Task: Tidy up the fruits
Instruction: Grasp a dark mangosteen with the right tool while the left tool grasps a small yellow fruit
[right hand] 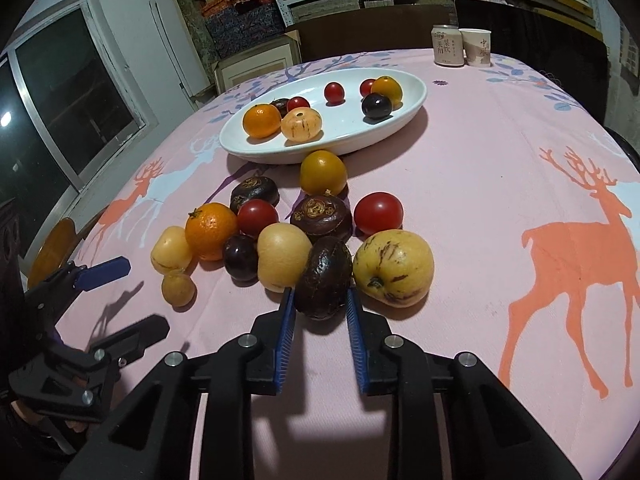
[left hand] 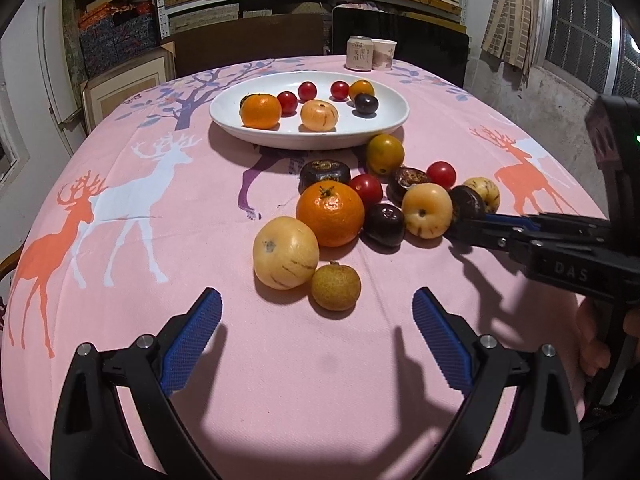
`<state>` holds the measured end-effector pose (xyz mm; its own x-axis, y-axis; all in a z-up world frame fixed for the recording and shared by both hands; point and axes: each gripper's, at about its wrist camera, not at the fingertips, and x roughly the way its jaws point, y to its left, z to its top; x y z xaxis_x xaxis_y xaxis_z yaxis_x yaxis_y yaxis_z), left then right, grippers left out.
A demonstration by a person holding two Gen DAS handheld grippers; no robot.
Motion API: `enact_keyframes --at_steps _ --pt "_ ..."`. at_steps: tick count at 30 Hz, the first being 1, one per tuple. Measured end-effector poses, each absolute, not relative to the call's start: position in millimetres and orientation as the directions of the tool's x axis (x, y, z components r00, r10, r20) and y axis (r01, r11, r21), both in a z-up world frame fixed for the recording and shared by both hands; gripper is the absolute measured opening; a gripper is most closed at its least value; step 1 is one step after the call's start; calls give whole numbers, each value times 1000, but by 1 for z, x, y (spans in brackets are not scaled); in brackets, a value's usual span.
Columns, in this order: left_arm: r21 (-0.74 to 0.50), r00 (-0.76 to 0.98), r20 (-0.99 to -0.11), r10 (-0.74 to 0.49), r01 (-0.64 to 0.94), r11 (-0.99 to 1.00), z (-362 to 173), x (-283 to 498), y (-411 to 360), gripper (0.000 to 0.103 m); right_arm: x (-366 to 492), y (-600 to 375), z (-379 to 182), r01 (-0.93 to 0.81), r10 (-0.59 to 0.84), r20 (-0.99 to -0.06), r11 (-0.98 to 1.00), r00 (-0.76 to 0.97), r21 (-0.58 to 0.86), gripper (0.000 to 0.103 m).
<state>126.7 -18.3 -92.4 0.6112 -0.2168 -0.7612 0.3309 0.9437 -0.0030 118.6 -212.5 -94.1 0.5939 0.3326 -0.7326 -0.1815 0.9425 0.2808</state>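
The right tool (right hand: pixel 320 300) is clenching a dark brown water chestnut (right hand: pixel 323 278) at the near edge of the fruit pile, its blue pads pressing the two flanks while the fruit is sitting on the bench (right hand: pixel 460 184). The left tool (left hand: pixel 316 320) is standing released and empty, jaws wide, hovering just short of a small tan longan (left hand: pixel 335 286) and a pale striped melon-pear (left hand: pixel 285 252).

Handling judgement: the chestnut appears hard-skinned, glossy and light; the shell is likely slippery, so the grip across its widest part is sound, though a tilted fruit could be squirting out under pressure. A yellow striped pear (right hand: pixel 394 267) and a pale round fruit (right hand: pixel 283 256) are lying just beside the held piece and may be rolling when it lifts.

Further off, a mandarin (right hand: pixel 211 230), cherry tomatoes (right hand: pixel 378 211) and another chestnut (right hand: pixel 322 216) are crowding together; the tomatoes look soft and would need gentle closing.

Beyond, the white oval plate (right hand: pixel 400 120) is already carrying several fruits. A can (right hand: pixel 447 46) and paper cup (right hand: pixel 476 46) are standing at the far edge.
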Motion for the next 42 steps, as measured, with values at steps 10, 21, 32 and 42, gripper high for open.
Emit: enact_keyframes --at_steps 10,21,32,42 --pt "5 595 -781 -189 309 951 -101 134 -35 78 110 -226 -91 -181 383 -675 919 631 351 23" --pt "34 610 -777 -155 287 957 -103 130 -45 28 106 -231 -89 -190 408 -648 905 643 382 22" --pt "20 622 -766 -162 275 961 -99 125 -43 28 104 -234 -89 -196 422 -633 897 649 397 22" --pt "13 627 -761 -169 275 961 -96 121 -40 28 102 -233 -86 -198 414 -629 901 658 387 22"
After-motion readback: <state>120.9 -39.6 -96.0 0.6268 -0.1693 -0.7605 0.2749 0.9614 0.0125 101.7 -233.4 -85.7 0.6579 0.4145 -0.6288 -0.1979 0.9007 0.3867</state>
